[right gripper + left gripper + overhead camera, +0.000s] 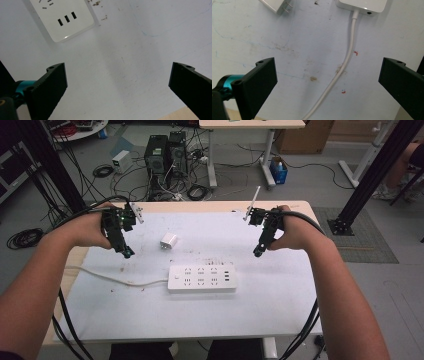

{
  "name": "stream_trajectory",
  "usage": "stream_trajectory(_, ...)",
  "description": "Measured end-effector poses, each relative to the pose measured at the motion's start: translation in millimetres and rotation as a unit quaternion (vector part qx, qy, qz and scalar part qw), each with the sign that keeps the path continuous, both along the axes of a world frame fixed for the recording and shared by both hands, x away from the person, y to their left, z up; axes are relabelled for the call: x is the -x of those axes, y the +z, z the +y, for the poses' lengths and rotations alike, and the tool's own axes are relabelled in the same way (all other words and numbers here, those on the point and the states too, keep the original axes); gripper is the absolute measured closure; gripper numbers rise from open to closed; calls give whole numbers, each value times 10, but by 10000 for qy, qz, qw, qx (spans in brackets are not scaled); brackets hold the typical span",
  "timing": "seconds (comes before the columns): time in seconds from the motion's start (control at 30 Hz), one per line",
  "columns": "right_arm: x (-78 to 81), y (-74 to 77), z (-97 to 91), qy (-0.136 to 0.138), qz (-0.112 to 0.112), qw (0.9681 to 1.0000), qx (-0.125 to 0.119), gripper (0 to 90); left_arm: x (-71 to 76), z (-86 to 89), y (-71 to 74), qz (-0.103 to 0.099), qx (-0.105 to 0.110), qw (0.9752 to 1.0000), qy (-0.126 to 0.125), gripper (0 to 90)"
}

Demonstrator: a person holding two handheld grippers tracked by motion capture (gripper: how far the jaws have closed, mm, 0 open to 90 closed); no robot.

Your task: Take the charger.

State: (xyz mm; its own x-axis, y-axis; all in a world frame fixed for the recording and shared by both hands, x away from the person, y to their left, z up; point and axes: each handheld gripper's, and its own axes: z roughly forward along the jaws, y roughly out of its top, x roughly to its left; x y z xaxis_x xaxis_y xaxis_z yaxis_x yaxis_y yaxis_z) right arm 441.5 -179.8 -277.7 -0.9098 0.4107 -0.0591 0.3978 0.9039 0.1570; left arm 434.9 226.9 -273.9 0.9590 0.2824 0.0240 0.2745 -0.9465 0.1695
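White on the pale surface [280, 295], one power strip [202, 278] lies at 6 o'clock of one small charger [168, 240], whose prongs are hard to make out, between the left claw [128, 252] at 9 and right claw [256, 253] at 3, both released.

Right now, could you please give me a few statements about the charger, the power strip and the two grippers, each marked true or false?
1. The white charger is plugged into the power strip. False: it lies loose on the table, apart from the strip, on its far side.
2. The left gripper is open and holds nothing. True.
3. The right gripper is clamped on the strip's cord. False: its fingers stand wide apart over bare tabletop.
4. The cord leaves the strip at its left end. True.
5. The charger's prongs are exposed. True.
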Motion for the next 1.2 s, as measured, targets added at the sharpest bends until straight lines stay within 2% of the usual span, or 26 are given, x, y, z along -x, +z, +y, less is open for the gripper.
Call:
stream_trajectory(0.13, 4, -2, -5, -30, -13, 10000, 28, 11, -11, -11, -3, -5, -14, 10000, 32, 19)
stream_trajectory(0.23, 16, -5, -7, -25, -14, 10000, 36, 12, -12, -25, -7, -35, 18, 9999, 147, 19)
stream_trajectory(0.27, 22, -1, -10, -4, -26, 10000, 6, 12, -24, -31, -11, 15, 64, 9996, 276, 19)
stream_trajectory(0.3, 27, 2, -12, 9, -18, 10000, 19, 12, -24, -31, -11, 15, 64, 9996, 276, 19)
stream_trajectory(0.33, 28, 3, -17, 38, -49, 10000, 36, 12, -42, -36, -17, 25, 92, 9986, 522, 19)
stream_trajectory(0.37, 28, 3, -17, 38, -49, 10000, 36, 12, -42, -36, -17, 25, 92, 9986, 522, 19)
stream_trajectory(0.4, 37, 3, -16, 9, -82, 10000, 39, 12, -55, -49, -26, 41, 142, 9966, 807, 19)
stream_trajectory(0.43, 51, 1, -19, 1, -110, 9999, 5, 12, -61, -52, -29, 33, 158, 9963, 847, 19)
stream_trajectory(0.5, 56, -6, -21, 23, -120, 9999, -15, 11, -74, -79, -53, -17, 250, 9936, 1106, 19)
stream_trajectory(0.57, 67, -11, -18, -6, -123, 9999, 10, 12, -102, -108, -92, -48, 364, 9897, 1386, 19)
stream_trajectory(0.7, 72, -18, -23, 10, -162, 9999, -47, 12, -140, -169, -212, -76, 442, 9853, 1647, 19)
stream_trajectory(0.8, 84, -26, -20, 2, -176, 9998, -25, 12, -163, -208, -339, -145, 357, 9851, 1674, 19)
stream_trajectory(0.87, 93, -36, -19, 20, -173, 9998, -40, 12, -195, -222, -442, -79, 330, 9827, 1820, 19)
stream_trajectory(0.93, 98, -43, -19, 52, -185, 9998, -1, 12, -217, -229, -513, -93, 398, 9796, 1966, 19)
stream_trajectory(1.03, 99, -47, -22, 45, -186, 9998, -30, 12, -273, -236, -614, -218, 591, 9728, 2228, 19)
stream_trajectory(1.07, 99, -47, -22, 45, -186, 9998, -30, 12, -273, -236, -614, -218, 591, 9728, 2228, 19)
stream_trajectory(1.1, 99, -45, -24, 21, -191, 9998, -28, 12, -310, -249, -681, -308, 719, 9665, 2444, 19)
stream_trajectory(1.13, 88, -52, -32, 37, -211, 9998, -42, 12, -327, -254, -710, -335, 781, 9636, 2535, 19)
stream_trajectory(1.17, 88, -52, -32, 37, -211, 9998, -42, 12, -327, -254, -710, -335, 781, 9636, 2535, 19)
stream_trajectory(1.2, 89, -56, -32, 14, -200, 9998, -43, 12, -364, -255, -757, -389, 875, 9584, 2689, 19)
